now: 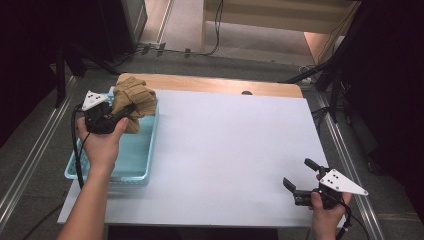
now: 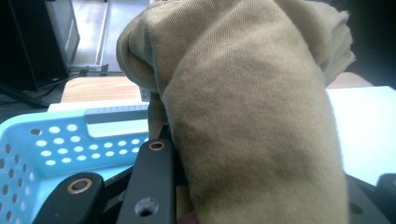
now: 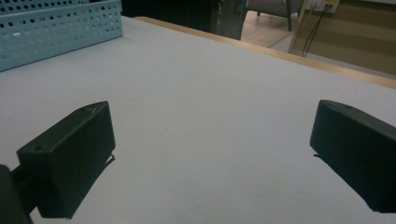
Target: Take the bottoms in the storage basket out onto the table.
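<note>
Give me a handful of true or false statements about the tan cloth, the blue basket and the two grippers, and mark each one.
1. The left gripper is shut on the crumpled tan cloth. True.
2. The tan cloth lies flat on the white table top. False: it is bunched up and held above the perforated light blue plastic basket.
3. The right gripper has its jaws open with nothing between them. True.
4. The light blue basket sits at the right edge of the table. False: it sits at the left edge, under the left gripper.
5. The right gripper holds a second cloth. False: it holds nothing, near the table's front right corner.
</note>
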The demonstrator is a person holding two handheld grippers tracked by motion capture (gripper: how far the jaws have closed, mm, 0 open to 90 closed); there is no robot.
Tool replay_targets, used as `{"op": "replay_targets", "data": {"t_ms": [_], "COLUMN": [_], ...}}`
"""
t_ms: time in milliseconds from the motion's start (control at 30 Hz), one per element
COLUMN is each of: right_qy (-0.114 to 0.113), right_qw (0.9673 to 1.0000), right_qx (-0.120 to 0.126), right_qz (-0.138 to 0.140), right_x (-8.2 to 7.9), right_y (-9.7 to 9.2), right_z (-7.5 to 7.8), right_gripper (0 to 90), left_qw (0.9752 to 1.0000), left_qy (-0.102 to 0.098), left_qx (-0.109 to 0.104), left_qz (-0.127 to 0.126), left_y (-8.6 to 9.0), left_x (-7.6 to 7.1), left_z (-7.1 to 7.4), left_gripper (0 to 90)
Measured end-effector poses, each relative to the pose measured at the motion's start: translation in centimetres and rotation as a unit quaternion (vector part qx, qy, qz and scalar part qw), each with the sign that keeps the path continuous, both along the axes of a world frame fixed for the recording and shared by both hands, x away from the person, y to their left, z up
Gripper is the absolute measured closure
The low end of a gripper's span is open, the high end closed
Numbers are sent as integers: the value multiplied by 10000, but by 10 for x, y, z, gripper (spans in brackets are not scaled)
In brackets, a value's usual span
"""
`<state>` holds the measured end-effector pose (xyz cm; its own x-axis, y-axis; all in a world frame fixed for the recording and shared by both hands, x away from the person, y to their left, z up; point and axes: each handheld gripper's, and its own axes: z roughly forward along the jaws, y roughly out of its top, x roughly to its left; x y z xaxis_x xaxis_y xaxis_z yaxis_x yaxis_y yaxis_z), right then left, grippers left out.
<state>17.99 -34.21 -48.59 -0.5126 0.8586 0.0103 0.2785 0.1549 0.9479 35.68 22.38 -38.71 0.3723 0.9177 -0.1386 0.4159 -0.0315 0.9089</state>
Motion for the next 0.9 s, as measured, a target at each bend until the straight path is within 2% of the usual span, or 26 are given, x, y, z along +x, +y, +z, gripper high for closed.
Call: {"op": "replay_targets", "data": {"t_ms": [433, 533, 900], "right_qy": [-1, 15, 19], "right_qw": [10000, 10000, 10000], "right_qx": [-17, -20, -11], "right_qz": [8, 4, 8], "right_x": [1, 1, 1], "right_y": [0, 0, -1], "right_z": [-1, -1, -1], "right_gripper": [0, 0, 0], "left_qw": [9992, 9985, 9960], "left_qy": [-191, -202, -328], "left_qx": [-50, -172, -263], "left_qz": [-334, -483, -792], "left_y": [-18, -25, -47], "left_x": [-16, -20, -30], "left_z": [11, 13, 17], "left_gripper": [661, 660, 660]}}
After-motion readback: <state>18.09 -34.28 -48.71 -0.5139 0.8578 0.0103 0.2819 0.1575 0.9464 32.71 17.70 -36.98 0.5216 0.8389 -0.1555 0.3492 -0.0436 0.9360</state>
